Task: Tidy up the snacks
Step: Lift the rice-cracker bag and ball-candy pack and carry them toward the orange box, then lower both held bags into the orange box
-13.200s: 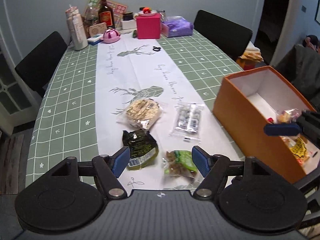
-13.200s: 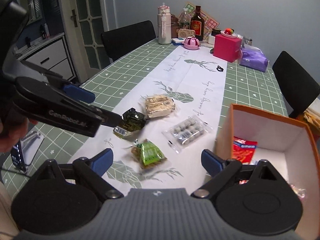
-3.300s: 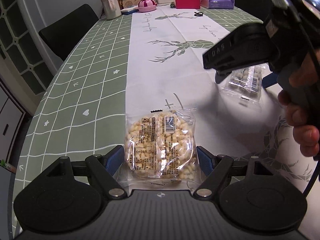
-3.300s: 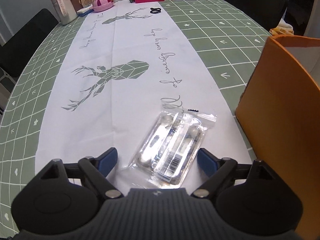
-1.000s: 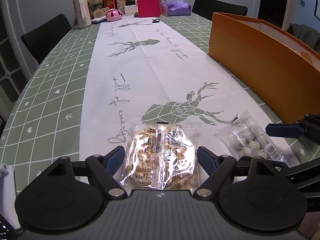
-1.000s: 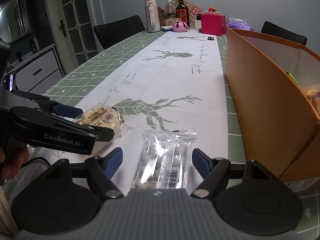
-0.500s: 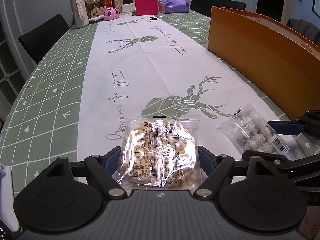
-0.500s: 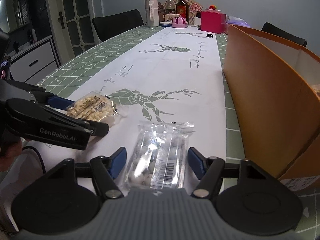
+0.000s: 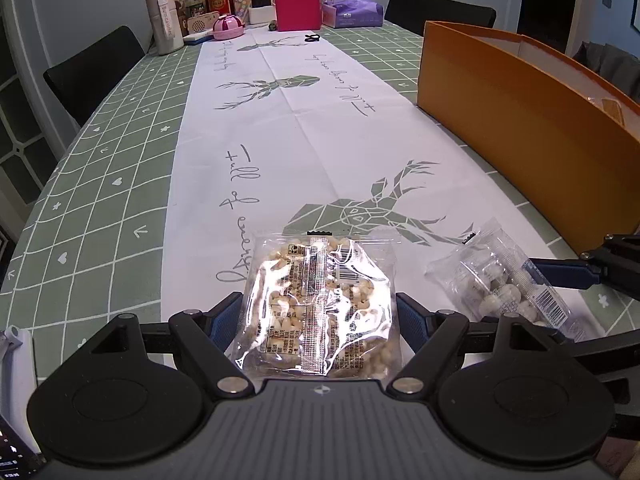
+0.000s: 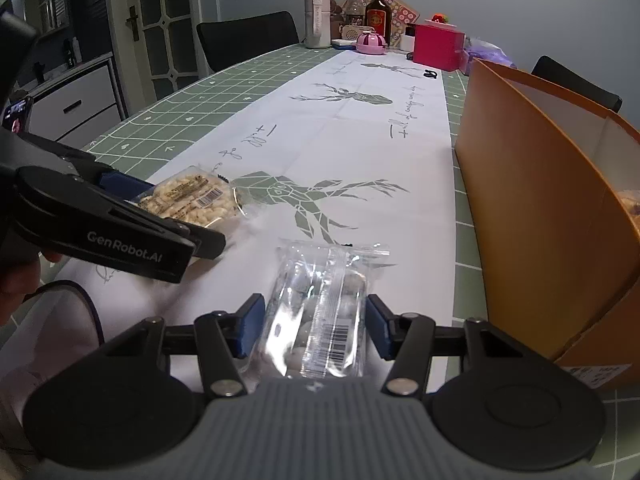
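Left tool [image 9: 318, 322] pinches the puffed-snack packet [image 9: 320, 304]; right tool [image 10: 315, 330] clamps the clear candy packet [image 10: 320, 312]. Both packets low over the bench [image 9: 120, 168], orange box [image 10: 540, 200] at three o'clock.

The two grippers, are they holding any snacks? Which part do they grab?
Yes. The left gripper pinches the puffed snack bag by its two side edges. The right gripper squeezes the clear candy bag by its sides, near the barcode end.

Dim dining room, grey wall

A long table [image 9: 100, 168] wears a green checked cloth and a white deer-print runner [image 9: 304, 128]. Black chairs [image 9: 92, 72] flank it; a glazed door [image 10: 168, 28] and white drawers [image 10: 76, 100] stand left.
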Action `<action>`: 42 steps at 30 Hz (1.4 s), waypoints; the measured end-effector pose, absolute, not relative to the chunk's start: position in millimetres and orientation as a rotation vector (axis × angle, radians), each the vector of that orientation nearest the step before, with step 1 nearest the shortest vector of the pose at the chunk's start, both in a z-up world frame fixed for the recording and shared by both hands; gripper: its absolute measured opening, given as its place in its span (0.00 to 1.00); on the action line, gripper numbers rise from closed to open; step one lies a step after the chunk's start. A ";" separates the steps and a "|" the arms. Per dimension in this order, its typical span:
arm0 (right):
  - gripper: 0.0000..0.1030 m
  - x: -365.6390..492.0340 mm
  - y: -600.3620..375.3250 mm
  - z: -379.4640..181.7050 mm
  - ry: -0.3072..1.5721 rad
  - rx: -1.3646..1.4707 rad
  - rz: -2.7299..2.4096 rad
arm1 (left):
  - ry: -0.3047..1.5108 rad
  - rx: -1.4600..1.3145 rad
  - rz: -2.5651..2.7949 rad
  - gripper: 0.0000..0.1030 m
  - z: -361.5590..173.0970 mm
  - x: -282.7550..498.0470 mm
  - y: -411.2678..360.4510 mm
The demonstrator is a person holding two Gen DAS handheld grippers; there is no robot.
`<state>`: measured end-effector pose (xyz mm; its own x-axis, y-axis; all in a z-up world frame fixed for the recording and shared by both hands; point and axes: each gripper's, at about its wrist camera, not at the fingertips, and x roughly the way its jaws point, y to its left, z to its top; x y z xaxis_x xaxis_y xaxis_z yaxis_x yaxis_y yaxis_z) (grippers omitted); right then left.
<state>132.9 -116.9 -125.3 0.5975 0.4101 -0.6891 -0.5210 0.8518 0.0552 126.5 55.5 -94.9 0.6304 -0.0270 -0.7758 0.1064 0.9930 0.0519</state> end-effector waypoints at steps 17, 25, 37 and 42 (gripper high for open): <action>0.52 117.8 -158.1 -15.4 0.612 -0.255 0.611 | 0.788 0.100 -0.215 0.89 -8.8 134.9 19.3; 0.52 155.4 -223.2 21.6 0.652 -0.273 0.459 | 0.750 0.158 -0.346 0.89 34.6 164.5 -43.3; 0.52 226.9 -301.5 2.8 0.910 -0.225 0.371 | 0.835 0.350 -0.508 0.89 31.3 221.0 -151.4; 0.52 246.0 -311.3 -12.9 0.990 -0.266 0.389 | 0.861 0.498 -0.524 0.89 16.3 233.9 -186.0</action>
